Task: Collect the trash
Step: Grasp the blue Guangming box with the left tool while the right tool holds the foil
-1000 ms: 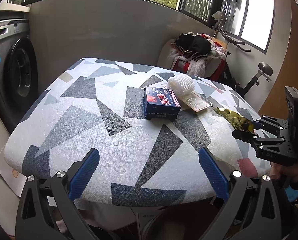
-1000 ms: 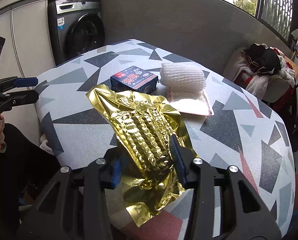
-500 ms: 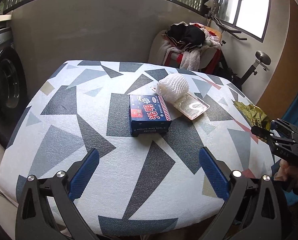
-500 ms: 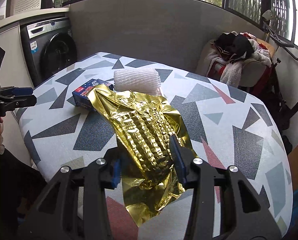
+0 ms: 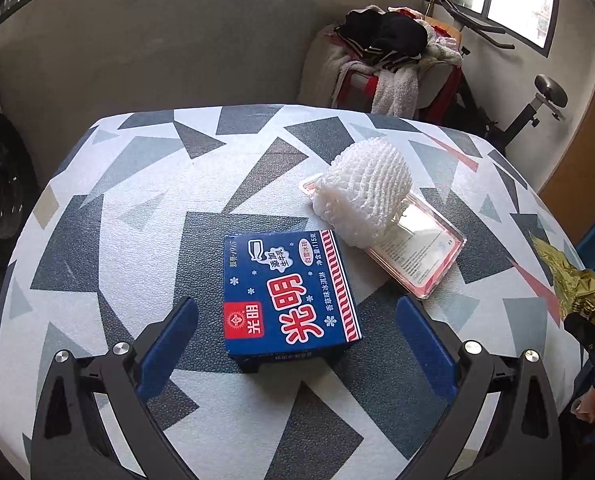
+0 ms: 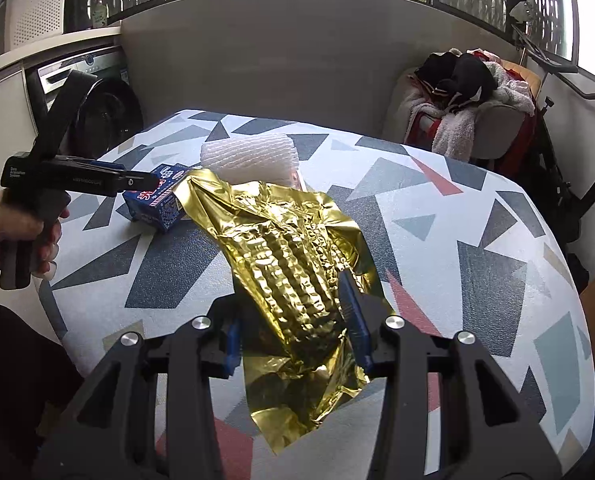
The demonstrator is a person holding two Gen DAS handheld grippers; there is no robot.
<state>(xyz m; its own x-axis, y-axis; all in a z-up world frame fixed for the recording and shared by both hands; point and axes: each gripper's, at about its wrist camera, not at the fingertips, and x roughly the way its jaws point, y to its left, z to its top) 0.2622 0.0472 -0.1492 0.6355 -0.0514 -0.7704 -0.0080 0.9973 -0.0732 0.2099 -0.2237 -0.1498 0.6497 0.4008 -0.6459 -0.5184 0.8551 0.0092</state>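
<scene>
A blue ice-cream box point(image 5: 289, 300) lies in the middle of the patterned table point(image 5: 97, 240). My left gripper point(image 5: 295, 308) is open wide, one blue finger on each side of the box, neither touching it. From the right wrist view it point(image 6: 137, 178) hovers just above the box point(image 6: 157, 204). Behind the box a white foam net point(image 5: 365, 192) rests on a clear pink plastic tray point(image 5: 421, 256). My right gripper point(image 6: 293, 312) is shut on a crumpled gold foil wrapper point(image 6: 293, 256), held above the table's right side. The foil point(image 5: 569, 280) also shows at the left view's right edge.
A washing machine point(image 6: 97, 108) stands left of the table against the grey wall. A chair piled with clothes point(image 5: 385, 52) and an exercise bike point(image 5: 537, 100) stand behind the table at the right. A hand point(image 6: 17, 224) holds the left gripper's handle.
My left gripper has moved forward over the table, so the blue box now sits between its open fingers. The right gripper has swung a little, still holding the gold foil.
</scene>
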